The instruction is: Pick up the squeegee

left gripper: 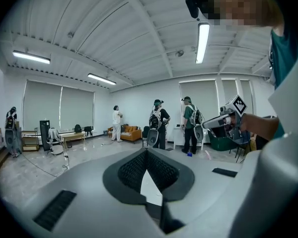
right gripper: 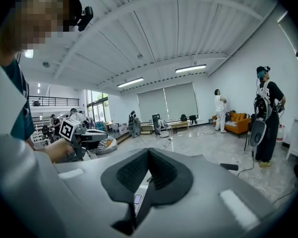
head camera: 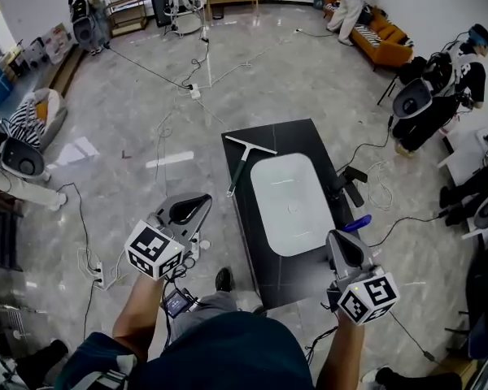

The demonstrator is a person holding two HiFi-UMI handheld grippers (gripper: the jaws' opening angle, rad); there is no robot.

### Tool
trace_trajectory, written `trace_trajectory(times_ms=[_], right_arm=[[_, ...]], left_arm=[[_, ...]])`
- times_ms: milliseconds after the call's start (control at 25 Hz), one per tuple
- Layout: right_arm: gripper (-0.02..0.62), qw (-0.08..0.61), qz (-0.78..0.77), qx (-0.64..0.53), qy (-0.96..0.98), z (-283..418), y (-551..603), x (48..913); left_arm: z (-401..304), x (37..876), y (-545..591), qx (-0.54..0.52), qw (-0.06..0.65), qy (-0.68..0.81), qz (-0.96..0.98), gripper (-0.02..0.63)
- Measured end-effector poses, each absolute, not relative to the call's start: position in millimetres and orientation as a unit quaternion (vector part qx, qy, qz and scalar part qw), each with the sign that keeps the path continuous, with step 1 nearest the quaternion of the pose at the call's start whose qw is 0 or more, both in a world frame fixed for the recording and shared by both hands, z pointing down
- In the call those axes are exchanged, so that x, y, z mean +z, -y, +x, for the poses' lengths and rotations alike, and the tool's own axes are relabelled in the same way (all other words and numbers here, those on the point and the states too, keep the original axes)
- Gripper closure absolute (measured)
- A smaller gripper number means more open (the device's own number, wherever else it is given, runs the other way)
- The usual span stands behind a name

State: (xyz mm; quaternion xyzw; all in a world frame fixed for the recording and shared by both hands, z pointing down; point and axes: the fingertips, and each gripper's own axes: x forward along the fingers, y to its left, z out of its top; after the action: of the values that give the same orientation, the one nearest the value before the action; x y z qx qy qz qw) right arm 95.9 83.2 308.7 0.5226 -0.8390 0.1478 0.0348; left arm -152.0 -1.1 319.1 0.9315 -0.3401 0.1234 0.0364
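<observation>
The squeegee [head camera: 241, 166] lies on the far left part of the black table [head camera: 248, 226]; its pale blade bar is at the far end and its dark handle points back toward me. My left gripper [head camera: 202, 201] hovers off the table's left edge, short of the handle, jaws shut and empty. My right gripper [head camera: 342, 237] hangs at the table's near right corner, jaws shut and empty as well. Both gripper views look level across the room. Each shows the other gripper: the right gripper [left gripper: 224, 122] in the left gripper view, the left gripper [right gripper: 87, 136] in the right gripper view.
A white rectangular basin [head camera: 289, 201] fills the middle of the table, right of the squeegee. A black device [head camera: 350, 184] and a blue object [head camera: 356, 223] sit by the table's right edge. Cables and a power strip [head camera: 98, 275] lie on the floor to the left. Other people stand around the room.
</observation>
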Motion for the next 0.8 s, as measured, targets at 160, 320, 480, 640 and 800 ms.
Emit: trace_trajectory(times_ms=[160, 320, 480, 640, 800], right_arm=[[0.584, 0.041, 0.538, 0.149, 0.828, 88.1, -48.9, 310.7], [0.584, 0.055, 0.563, 0.153, 0.81, 87.5, -22.1, 313.6], [0.584, 0.066, 0.571, 0.159, 0.802, 90.9, 5.8, 317.2], [0.584, 0.064, 0.564, 0.167, 0.806, 97.5, 33.6, 327.0], [0.584, 0.065, 0.55, 0.179, 0.813, 111.2, 53.3, 341.8]], left_arm=[[-154.3, 331.2, 52.2, 0.126, 0.043, 0.323, 0.937, 0.6], [-146.5, 347.9, 94.5, 0.129, 0.058, 0.291, 0.946, 0.6], [-126.9, 361.5, 131.0, 0.144, 0.058, 0.259, 0.953, 0.6], [-117.2, 377.7, 165.2, 0.155, 0.063, 0.268, 0.949, 0.6], [-107.4, 407.0, 185.4, 0.167, 0.093, 0.292, 0.937, 0.6]])
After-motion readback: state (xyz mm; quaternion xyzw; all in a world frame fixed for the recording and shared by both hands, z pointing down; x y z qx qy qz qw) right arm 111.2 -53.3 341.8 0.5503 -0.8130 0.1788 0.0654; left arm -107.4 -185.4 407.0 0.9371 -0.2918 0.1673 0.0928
